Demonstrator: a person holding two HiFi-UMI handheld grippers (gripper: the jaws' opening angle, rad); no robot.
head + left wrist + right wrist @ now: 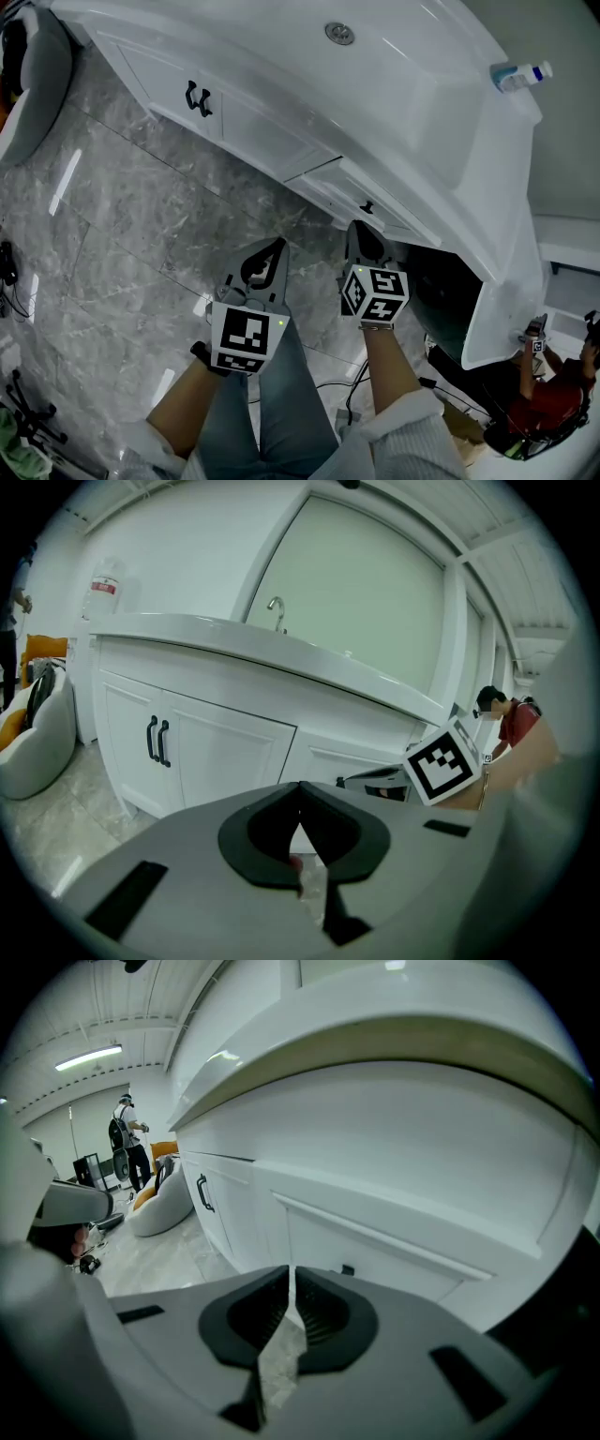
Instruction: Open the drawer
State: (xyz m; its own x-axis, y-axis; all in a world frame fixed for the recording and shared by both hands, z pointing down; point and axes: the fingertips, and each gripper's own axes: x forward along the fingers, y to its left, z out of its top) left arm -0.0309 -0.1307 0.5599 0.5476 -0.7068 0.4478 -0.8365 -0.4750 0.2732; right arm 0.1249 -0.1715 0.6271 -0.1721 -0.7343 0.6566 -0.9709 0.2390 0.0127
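Observation:
The white vanity (281,84) has a drawer (342,192) with a small black knob (367,207) under its countertop. My right gripper (359,231) hangs just below and in front of that knob, jaws shut and empty. In the right gripper view the knob (348,1269) sits a little right of the closed tips (293,1271). The left gripper (278,247) is held lower and to the left over the floor, also shut with nothing in it. In the left gripper view its tips (300,787) point at the cabinet, and the drawer front (328,759) lies behind the right gripper's marker cube (444,761).
Two cabinet doors with black handles (198,98) stand left of the drawer. A bottle (520,75) lies on the countertop's right end. A beanbag seat (37,84) rests at far left. A person in red (553,384) is at lower right, beyond a dark gap (450,300).

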